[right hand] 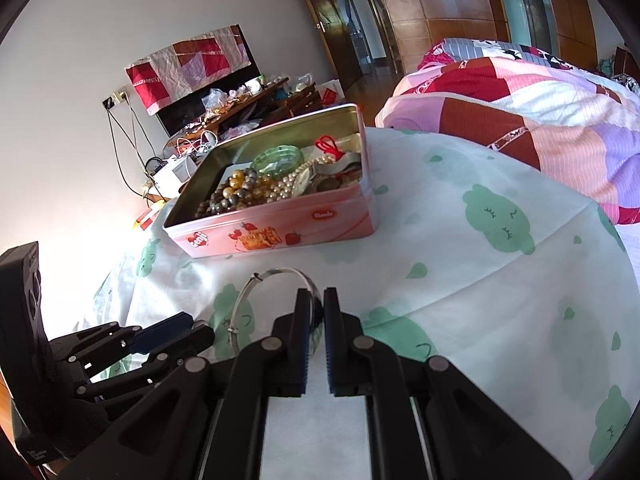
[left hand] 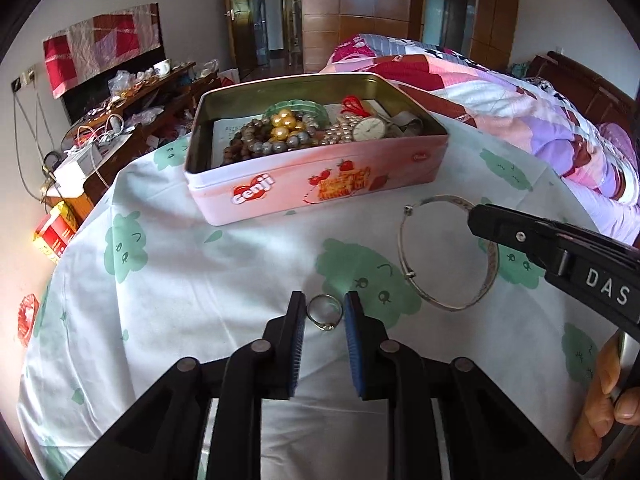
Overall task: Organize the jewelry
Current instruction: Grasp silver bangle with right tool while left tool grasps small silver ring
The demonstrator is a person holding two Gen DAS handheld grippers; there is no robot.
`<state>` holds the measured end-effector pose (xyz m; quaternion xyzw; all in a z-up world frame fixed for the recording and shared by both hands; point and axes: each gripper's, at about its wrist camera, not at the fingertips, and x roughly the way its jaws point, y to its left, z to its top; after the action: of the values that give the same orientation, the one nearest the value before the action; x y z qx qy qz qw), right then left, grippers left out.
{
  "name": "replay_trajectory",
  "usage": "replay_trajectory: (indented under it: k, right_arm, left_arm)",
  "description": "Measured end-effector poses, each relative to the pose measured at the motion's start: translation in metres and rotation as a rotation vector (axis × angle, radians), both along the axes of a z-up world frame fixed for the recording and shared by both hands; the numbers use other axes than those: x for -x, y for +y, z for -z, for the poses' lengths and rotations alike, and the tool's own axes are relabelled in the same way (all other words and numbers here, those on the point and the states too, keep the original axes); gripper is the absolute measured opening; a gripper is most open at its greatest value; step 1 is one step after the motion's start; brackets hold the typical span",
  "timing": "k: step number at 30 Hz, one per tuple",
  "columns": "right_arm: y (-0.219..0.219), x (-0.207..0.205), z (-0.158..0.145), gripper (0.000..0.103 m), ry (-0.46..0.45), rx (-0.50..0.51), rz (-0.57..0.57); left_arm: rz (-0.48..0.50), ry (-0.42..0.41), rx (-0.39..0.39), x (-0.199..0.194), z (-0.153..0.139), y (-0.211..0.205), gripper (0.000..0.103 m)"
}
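A pink tin box [left hand: 320, 184] holds bead bracelets, pearls, a green bangle and a watch; it also shows in the right wrist view [right hand: 280, 228]. A small silver ring [left hand: 325, 313] lies on the white cloth between the fingers of my left gripper [left hand: 325, 304], which is open around it, not touching. A silver bangle [left hand: 448, 256] lies to the right of the ring. My right gripper [right hand: 316, 304] is nearly closed on the bangle's [right hand: 248, 300] far right band; the band sits between the pads.
The table wears a white cloth with green prints [left hand: 200, 280]. A bed with a patchwork quilt [left hand: 500, 92] stands right behind it. A cluttered wooden desk [left hand: 132, 112] stands at the left. A red package [left hand: 54, 232] lies below the table's left edge.
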<state>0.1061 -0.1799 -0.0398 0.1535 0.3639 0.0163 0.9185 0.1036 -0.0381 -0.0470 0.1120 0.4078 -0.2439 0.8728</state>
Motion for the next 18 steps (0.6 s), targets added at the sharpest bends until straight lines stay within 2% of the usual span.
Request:
replay_trajectory:
  k: [8, 12, 18]
  right_arm:
    - [-0.002, 0.003, -0.004, 0.009, -0.022, -0.007, 0.006]
    - [-0.003, 0.007, -0.010, 0.009, -0.061, -0.014, 0.010]
    - [-0.003, 0.010, -0.016, 0.009, -0.101, -0.021, 0.010]
  left_arm:
    - [-0.024, 0.002, 0.050, -0.002, -0.004, 0.010, 0.019]
    - [-0.056, -0.060, 0.144, 0.004, -0.016, 0.025, 0.019]
    - [-0.095, -0.140, 0.198, 0.009, -0.028, 0.031, 0.019]
